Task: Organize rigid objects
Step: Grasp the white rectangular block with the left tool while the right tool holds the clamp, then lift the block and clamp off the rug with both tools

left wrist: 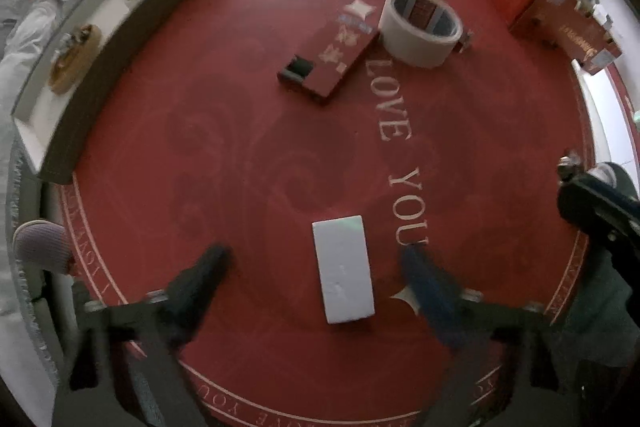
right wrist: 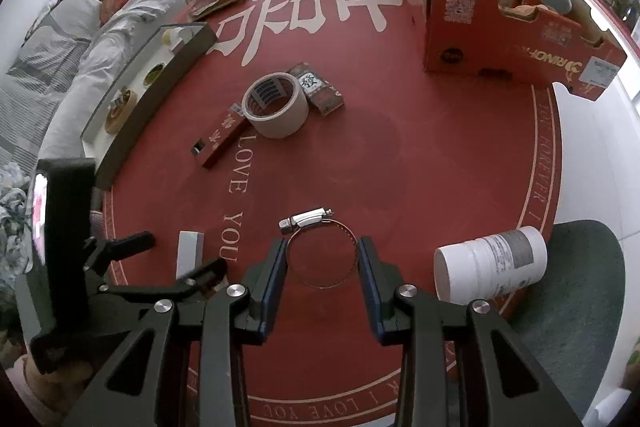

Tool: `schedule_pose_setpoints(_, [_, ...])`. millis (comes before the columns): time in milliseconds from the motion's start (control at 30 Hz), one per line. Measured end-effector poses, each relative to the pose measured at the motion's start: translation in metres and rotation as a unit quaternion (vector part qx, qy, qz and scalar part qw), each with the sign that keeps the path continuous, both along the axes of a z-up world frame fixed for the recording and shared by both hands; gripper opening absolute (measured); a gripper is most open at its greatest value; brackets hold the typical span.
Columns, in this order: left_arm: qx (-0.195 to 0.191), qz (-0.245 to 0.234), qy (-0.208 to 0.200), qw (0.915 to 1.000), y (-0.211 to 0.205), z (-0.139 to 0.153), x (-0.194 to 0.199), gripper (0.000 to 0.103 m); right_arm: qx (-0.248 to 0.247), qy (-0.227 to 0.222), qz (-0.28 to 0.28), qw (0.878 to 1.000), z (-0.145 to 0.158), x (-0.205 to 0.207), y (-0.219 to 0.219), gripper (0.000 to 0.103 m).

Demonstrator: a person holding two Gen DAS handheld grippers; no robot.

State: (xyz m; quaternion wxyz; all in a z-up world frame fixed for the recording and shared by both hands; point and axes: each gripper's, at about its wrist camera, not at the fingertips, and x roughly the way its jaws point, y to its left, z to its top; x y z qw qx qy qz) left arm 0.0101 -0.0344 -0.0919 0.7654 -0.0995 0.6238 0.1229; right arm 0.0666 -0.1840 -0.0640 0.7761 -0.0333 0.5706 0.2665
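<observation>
While a round red mat (right wrist: 400, 155) printed with pale lettering covers most of the table, the biggest loose item on it is an orange cardboard box (right wrist: 520, 39) at the far right, stuffed with odds and ends. Next in size comes a white plastic jar (right wrist: 492, 265) lying on its side at the mat's right edge, then a roll of cream tape (right wrist: 276, 107) standing flat near the centre, touching a long dark-red box (right wrist: 220, 137) on one side and a smaller patterned box (right wrist: 318, 87) on the other. Nearer the left gripper (left wrist: 316, 255), a small white rectangular block (left wrist: 344, 269) lies flat on the mat between blurred fingers that stand apart from it on both sides, not pressing. Smallest is a thin metal hose clamp (right wrist: 320, 251), a wire-thin ring with a shiny screw housing, lying flat; the right gripper (right wrist: 322, 257) is clamped on it, pads touching its sides.
</observation>
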Motion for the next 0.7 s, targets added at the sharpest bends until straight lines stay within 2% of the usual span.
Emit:
schedule_pose_setpoints(33, [0.003,0.003,-0.006,1.0000,0.000,0.004,-0.002,0.031,0.001,0.001,-0.003,1.000,0.000,0.000,-0.001,0.037])
schedule_pose_setpoints(67, [0.005,0.007,-0.008,0.9999,0.001,0.007,-0.003,0.025,0.003,0.002,-0.008,1.000,0.000,0.000,-0.003,0.037])
schedule_pose_setpoints(267, [0.000,0.078,-0.021,0.9967,0.026,0.022,-0.018,0.024,0.007,-0.001,-0.014,1.000,0.003,-0.003,-0.008,0.037])
schedule_pose_setpoints(467, [0.045,0.110,-0.073,0.9902,0.035,0.056,-0.035,0.024,0.009,-0.021,-0.010,1.000,0.011,-0.009,-0.007,0.037])
schedule_pose_setpoints(700, [0.086,0.128,-0.110,0.9818,0.051,0.063,-0.048,0.025,0.003,-0.033,-0.008,0.999,0.016,-0.010,-0.004,0.037])
